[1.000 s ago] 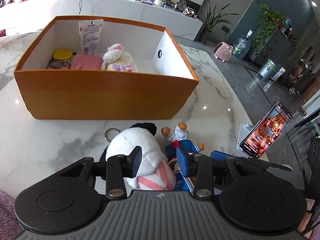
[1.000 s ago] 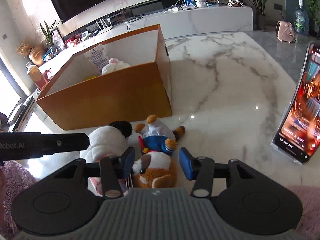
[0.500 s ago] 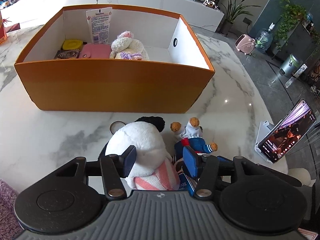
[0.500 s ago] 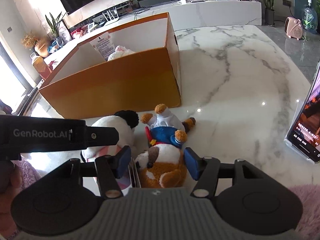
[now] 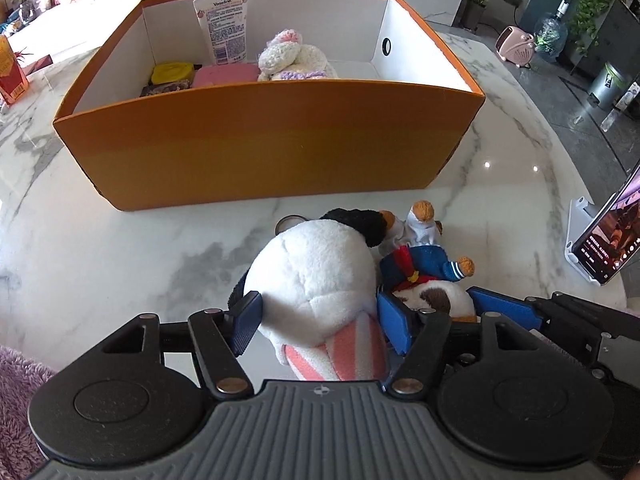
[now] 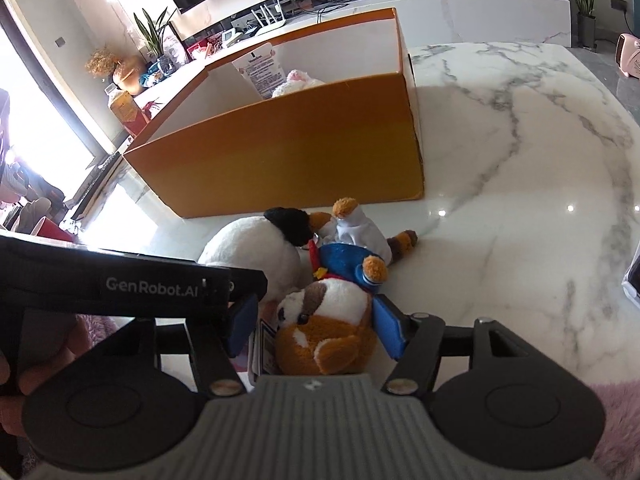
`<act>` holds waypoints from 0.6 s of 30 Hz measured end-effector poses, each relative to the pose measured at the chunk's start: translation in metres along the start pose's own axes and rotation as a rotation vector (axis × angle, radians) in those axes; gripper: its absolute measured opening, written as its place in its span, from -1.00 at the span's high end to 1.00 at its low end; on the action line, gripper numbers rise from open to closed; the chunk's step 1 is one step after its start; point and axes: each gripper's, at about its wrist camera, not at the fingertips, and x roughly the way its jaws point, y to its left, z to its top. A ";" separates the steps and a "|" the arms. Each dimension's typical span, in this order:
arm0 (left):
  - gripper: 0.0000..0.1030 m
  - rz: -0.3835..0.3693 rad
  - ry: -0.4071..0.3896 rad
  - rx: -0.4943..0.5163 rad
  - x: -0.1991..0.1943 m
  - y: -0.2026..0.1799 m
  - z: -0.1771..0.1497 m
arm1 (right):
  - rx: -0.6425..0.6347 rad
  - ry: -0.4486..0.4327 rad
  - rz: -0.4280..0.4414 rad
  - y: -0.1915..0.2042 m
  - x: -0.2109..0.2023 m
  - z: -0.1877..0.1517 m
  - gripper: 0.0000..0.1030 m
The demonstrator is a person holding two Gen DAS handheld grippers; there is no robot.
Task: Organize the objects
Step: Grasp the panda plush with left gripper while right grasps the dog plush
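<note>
1. Wide bare stretch of the marble table (image 6: 520, 184) to the right of the orange box (image 5: 264, 148), running out to the table's curved far edge; floor beyond and below that edge
2. Narrower strip of bare marble between the box's near wall and the plush toys; more clear marble off to the left in the left wrist view
3. Left gripper (image 5: 320, 326) opening, blue pads either side of the white plush with black ear (image 5: 316, 276); left pad beside its flank, right pad at its other side, firm pressing not plain to see
4. Right gripper (image 6: 312, 330) opening too, pads flanking the brown-and-white plush dog (image 6: 324, 328) lying on the table; small gap visible at the left pad
5. Sailor bear (image 6: 348, 256) in blue top lying between the two plush toys and the box, touching both toys
6. Metal ring (image 5: 287, 223) on the marble just behind the white plush
7. The two grippers crowded side by side; the right one's blue finger (image 5: 504, 310) just beside the dog in the left wrist view
8. Phone on a white stand (image 5: 600, 240) upright near the right table edge, screen lit
9. Inside the box: crocheted plush (image 5: 292, 58), pink pouch (image 5: 226, 76), yellow item (image 5: 170, 72), and a tube (image 5: 222, 26) leaning on the back wall
10. Readable: "Vaseline" on the tube; "GenRobot.AI" on the left gripper's body in the right wrist view
</note>
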 end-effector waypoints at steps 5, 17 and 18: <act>-0.42 0.023 -0.001 0.047 -0.002 0.006 -0.002 | 0.017 0.030 -0.019 -0.003 0.003 -0.001 -0.31; -0.39 -0.006 -0.002 0.105 -0.006 0.029 -0.004 | 0.043 0.115 -0.041 -0.005 0.023 -0.001 -0.30; -0.39 -0.002 -0.005 0.121 -0.006 0.027 -0.005 | 0.042 0.120 -0.042 -0.004 0.025 -0.002 -0.28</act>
